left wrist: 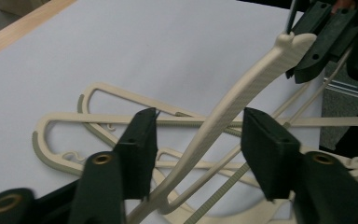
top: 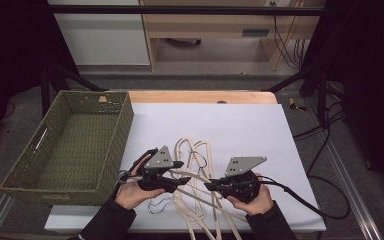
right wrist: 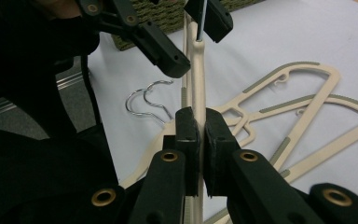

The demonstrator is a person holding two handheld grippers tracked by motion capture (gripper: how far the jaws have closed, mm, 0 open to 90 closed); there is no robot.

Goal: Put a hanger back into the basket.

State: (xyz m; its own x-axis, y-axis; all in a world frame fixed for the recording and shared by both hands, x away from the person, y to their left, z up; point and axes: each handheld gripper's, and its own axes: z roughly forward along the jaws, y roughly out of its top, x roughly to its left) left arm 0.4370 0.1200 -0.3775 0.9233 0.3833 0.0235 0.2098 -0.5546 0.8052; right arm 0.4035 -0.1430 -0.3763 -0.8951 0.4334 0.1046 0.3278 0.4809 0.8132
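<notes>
A cream plastic hanger point(top: 195, 176) is held up off the white sheet between my two grippers. My right gripper point(top: 209, 186) is shut on one arm of it; the right gripper view shows the pads point(right wrist: 186, 135) pressed flat against the cream arm point(right wrist: 198, 79). My left gripper point(top: 182, 174) straddles the other end of the same hanger. In the left gripper view the arm point(left wrist: 242, 88) runs diagonally between the jaws, with a gap on each side, so that gripper point(left wrist: 200, 123) is open. Several more cream hangers point(top: 195, 150) lie tangled on the sheet beneath.
A green woven basket point(top: 122, 135) stands at the left, its inside bare. The white sheet point(top: 240, 125) covers a wooden table. Metal hanger hooks point(right wrist: 144, 100) lie near the front edge, below my left hand. A black cable point(top: 300, 200) trails off to the right.
</notes>
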